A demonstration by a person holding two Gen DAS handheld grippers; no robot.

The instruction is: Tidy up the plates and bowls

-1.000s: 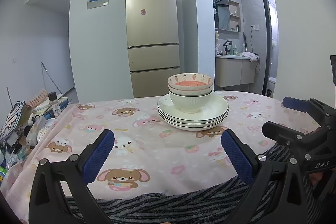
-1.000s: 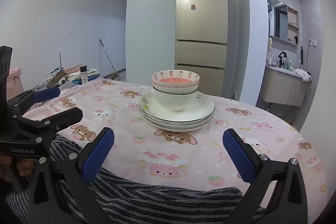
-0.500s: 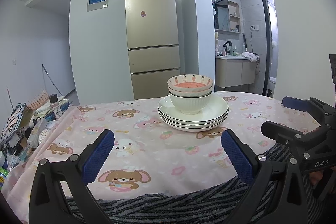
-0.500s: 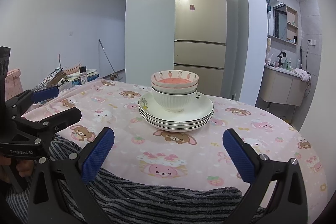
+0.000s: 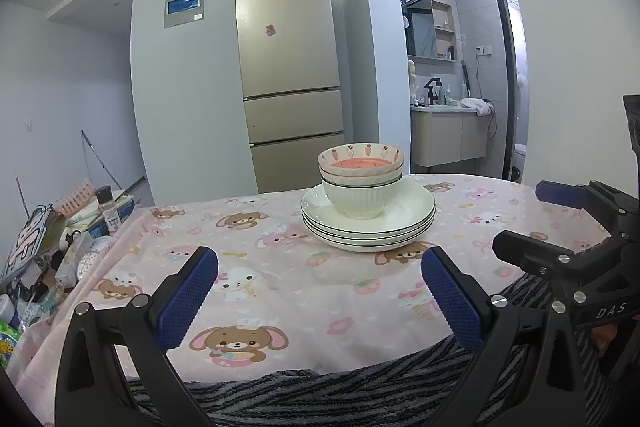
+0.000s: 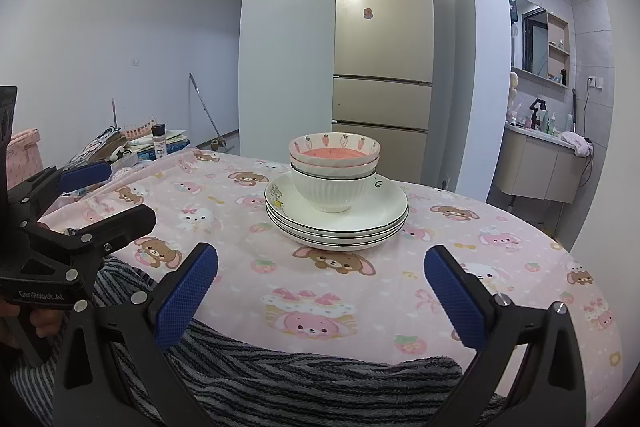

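Note:
A stack of white plates (image 5: 404,223) (image 6: 372,223) sits on the pink cartoon tablecloth (image 5: 280,287) (image 6: 460,239). On the plates stands a white ribbed bowl (image 5: 360,195) (image 6: 332,191) with two pink carrot-pattern bowls (image 5: 360,159) (image 6: 334,151) nested on top. My left gripper (image 5: 320,291) is open and empty, held back from the stack near the table's front edge. My right gripper (image 6: 320,295) is open and empty, also short of the stack. Each gripper shows in the other's view, the right (image 5: 560,227) and the left (image 6: 84,199).
A grey striped towel (image 5: 360,399) (image 6: 280,379) lies over the near table edge. Clutter with a spice jar (image 5: 108,203) (image 6: 159,141) sits beyond the table's left side. A gold fridge (image 5: 288,67) and a bathroom vanity (image 5: 448,135) stand behind.
Both views have shifted slightly; the stack sits a touch higher in frame. Both grippers stay open and empty.

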